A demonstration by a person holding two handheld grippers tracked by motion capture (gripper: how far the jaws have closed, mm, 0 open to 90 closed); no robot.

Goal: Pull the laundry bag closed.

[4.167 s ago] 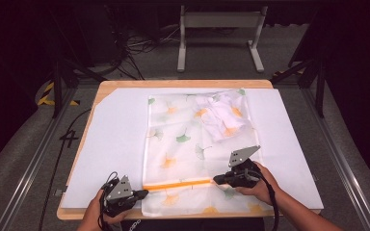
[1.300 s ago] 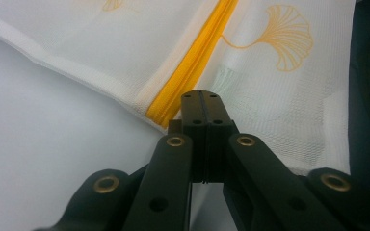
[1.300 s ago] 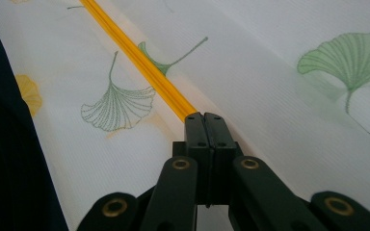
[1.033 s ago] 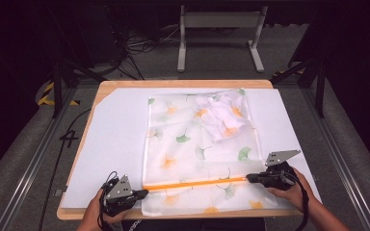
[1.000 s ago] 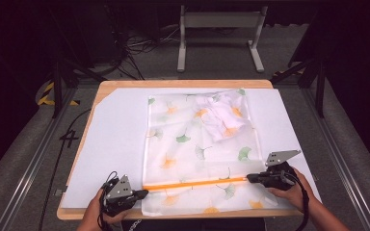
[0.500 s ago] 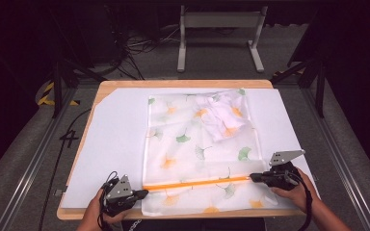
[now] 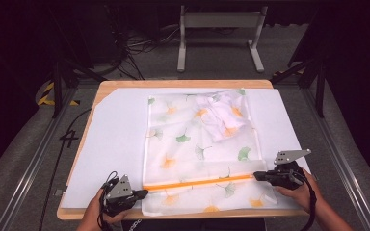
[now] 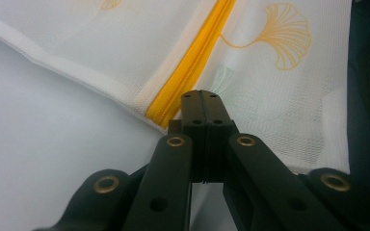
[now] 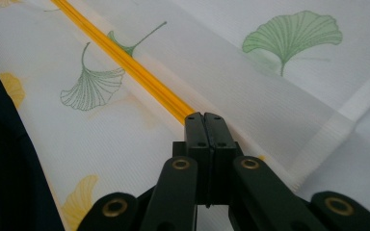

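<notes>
Left fingers (image 8: 201, 96): we see them closed at the yellow zipper (image 8: 192, 60) end; whether they grip it, we cannot tell.
Right fingers (image 9: 205, 120): closed at its other end on the mesh laundry bag (image 7: 192, 144); grip also unclear.

The mesh laundry bag (image 7: 197, 144) is a thin, translucent white cloth with a fine net weave, matt, printed with green and orange ginkgo leaves; its edges carry a denser woven white binding. Its zipper (image 7: 197, 183) is bright orange, with a smooth, slightly shiny ribbed tape. A crumpled white cloth (image 7: 221, 115) lies inside at the far right, soft and matt. Under the bag, the white sheet (image 7: 115, 139) looks smooth and matt, like paper or foam board, on a pale wooden table (image 7: 183, 83). The left gripper (image 8: 200, 103) and right gripper (image 9: 204, 122) have matt black plastic jaws with brass-coloured rivets.
</notes>
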